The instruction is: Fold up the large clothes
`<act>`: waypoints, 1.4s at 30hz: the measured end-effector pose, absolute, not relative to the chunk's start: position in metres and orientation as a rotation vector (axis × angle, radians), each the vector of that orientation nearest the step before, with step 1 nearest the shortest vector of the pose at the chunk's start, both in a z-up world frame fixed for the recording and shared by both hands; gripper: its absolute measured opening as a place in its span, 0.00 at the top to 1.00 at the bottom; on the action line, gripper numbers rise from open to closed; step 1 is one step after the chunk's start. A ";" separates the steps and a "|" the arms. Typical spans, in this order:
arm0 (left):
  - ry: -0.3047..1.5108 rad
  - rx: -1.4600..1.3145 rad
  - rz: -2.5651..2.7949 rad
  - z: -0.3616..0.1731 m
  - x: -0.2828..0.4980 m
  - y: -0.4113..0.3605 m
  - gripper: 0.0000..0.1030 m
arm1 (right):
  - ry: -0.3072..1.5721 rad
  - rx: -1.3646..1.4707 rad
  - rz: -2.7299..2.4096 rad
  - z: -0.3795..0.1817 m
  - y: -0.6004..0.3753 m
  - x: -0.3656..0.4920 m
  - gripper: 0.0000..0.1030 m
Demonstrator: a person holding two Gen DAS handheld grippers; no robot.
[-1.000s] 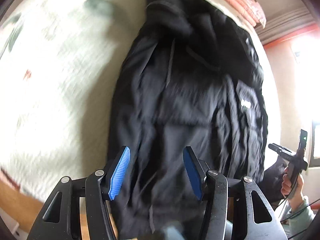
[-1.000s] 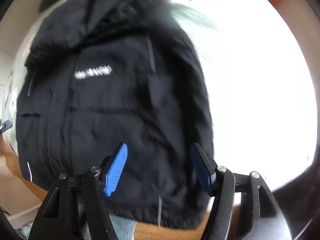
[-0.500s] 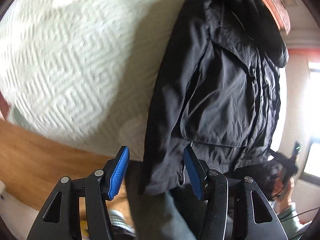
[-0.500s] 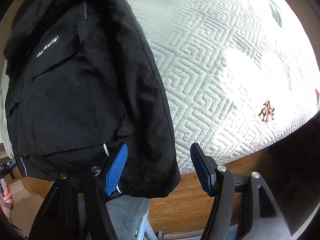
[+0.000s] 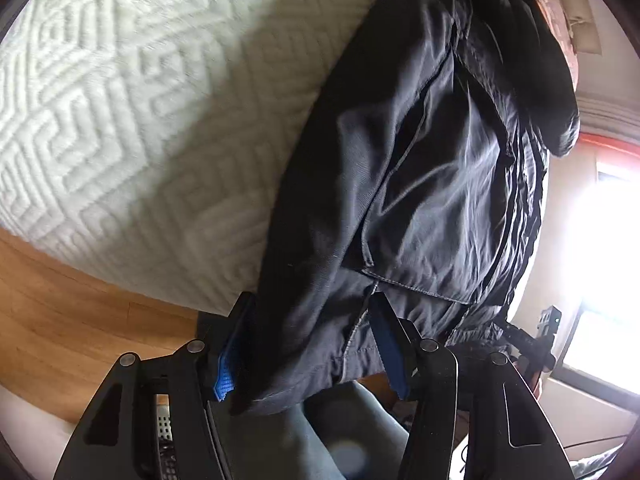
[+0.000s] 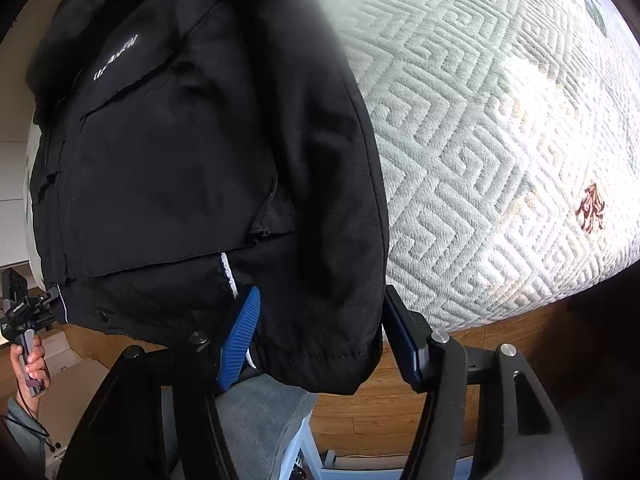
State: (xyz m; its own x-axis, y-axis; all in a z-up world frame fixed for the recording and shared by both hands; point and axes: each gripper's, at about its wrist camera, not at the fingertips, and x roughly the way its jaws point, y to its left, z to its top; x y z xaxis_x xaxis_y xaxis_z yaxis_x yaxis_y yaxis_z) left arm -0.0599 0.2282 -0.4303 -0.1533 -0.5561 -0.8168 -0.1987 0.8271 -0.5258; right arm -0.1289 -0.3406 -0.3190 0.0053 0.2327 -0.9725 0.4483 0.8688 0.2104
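Observation:
A black hooded jacket [image 5: 420, 160] [image 6: 180, 140] lies front up on a white patterned mattress [image 5: 140, 100] [image 6: 500, 120], its hem hanging over the near edge. My left gripper [image 5: 312, 300] stands open around the end of one sleeve [image 5: 312, 260], the cuff between the blue pads. My right gripper [image 6: 320, 292] straddles the other sleeve's cuff [image 6: 332, 344]; its jaws are closing, and the pads do not clamp the cloth. Each gripper's handle also shows at the edge of the other view: the right [image 5: 540, 340], and the left in a hand [image 6: 24, 320].
Wooden floor [image 5: 60, 300] [image 6: 380, 412] runs below the mattress edge. A leg in grey-blue jeans [image 5: 320, 440] [image 6: 260, 412] stands right under both grippers. Cardboard boxes [image 6: 68, 364] sit on the floor at the left. A reddish blanket [image 5: 560, 20] lies beyond the hood.
Both grippers came down and back from over the jacket's body to its bottom corners. The sleeve ends now sit between the pads of each one.

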 end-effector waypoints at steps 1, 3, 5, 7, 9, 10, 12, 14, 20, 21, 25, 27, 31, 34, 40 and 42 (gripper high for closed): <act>1.726 -0.582 -0.348 -0.430 -0.060 0.226 0.43 | 1.584 0.559 -0.182 -0.322 -0.340 -0.128 0.36; 1.726 -0.581 -0.349 -0.429 -0.060 0.224 0.43 | 1.582 0.578 -0.181 -0.325 -0.344 -0.128 0.36; 1.722 -0.561 -0.349 -0.427 -0.062 0.217 0.46 | 1.577 0.569 -0.175 -0.323 -0.343 -0.129 0.42; 1.713 -0.538 -0.363 -0.423 -0.063 0.213 0.71 | 1.561 0.558 -0.148 -0.317 -0.336 -0.126 0.60; 1.695 -0.527 -0.375 -0.416 -0.067 0.209 0.89 | 1.550 0.530 -0.136 -0.308 -0.330 -0.118 0.75; 1.683 -0.535 -0.386 -0.411 -0.068 0.208 0.90 | 1.543 0.523 -0.134 -0.301 -0.328 -0.117 0.79; 1.660 -0.556 -0.411 -0.396 -0.067 0.208 0.91 | 1.516 0.520 -0.122 -0.283 -0.324 -0.115 0.81; 1.617 -0.611 -0.452 -0.375 -0.064 0.208 0.91 | 1.491 0.524 -0.108 -0.260 -0.324 -0.111 0.82; 1.443 -0.713 -0.560 -0.301 -0.027 0.202 0.91 | 1.352 0.602 -0.081 -0.176 -0.343 -0.085 0.82; 1.407 -0.729 -0.577 -0.289 -0.014 0.206 0.91 | 1.327 0.605 -0.078 -0.164 -0.348 -0.080 0.82; 1.263 -0.777 -0.624 -0.244 0.030 0.208 0.91 | 1.243 0.601 -0.076 -0.107 -0.361 -0.049 0.82; 1.203 -0.789 -0.638 -0.225 0.054 0.213 0.91 | 1.198 0.603 -0.075 -0.082 -0.373 -0.029 0.82; 1.110 -0.743 -0.678 -0.191 0.110 0.213 0.91 | 1.108 0.602 -0.054 -0.039 -0.391 0.012 0.82; 1.080 -0.717 -0.676 -0.174 0.161 0.203 0.91 | 1.066 0.587 -0.044 -0.019 -0.410 0.061 0.82; 1.031 -0.712 -0.595 -0.184 0.273 0.174 0.91 | 1.015 0.589 -0.086 -0.028 -0.460 0.191 0.82; 1.066 -0.741 -0.550 -0.212 0.306 0.166 0.89 | 1.037 0.646 -0.102 -0.064 -0.479 0.233 0.82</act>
